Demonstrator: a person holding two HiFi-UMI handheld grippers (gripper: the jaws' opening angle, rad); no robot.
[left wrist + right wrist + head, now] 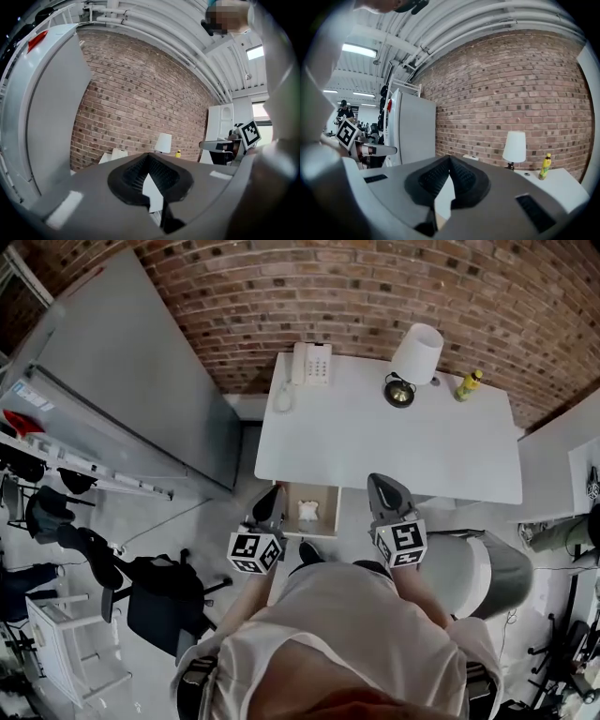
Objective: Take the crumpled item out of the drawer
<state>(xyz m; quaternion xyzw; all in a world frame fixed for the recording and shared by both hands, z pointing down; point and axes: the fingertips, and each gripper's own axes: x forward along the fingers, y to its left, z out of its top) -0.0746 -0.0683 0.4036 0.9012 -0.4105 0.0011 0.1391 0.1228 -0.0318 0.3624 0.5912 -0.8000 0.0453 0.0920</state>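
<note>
The drawer (323, 512) under the white desk (394, 442) stands pulled out. A crumpled white item (307, 511) lies inside it. My left gripper (274, 493) hangs just left of the drawer, above its edge, and its jaws are shut with nothing between them. My right gripper (376, 481) is to the right of the drawer near the desk's front edge, also shut and holding nothing. In the left gripper view the closed jaws (149, 158) point at the brick wall over the desk. The right gripper view shows its closed jaws (450, 160) aimed the same way.
On the desk stand a white telephone (311, 363), a lamp with a white shade (415, 356) and a yellow bottle (468, 384). A large grey cabinet (141, 381) stands at the left. A white chair (480, 573) is at my right, a black office chair (155, 601) at my left.
</note>
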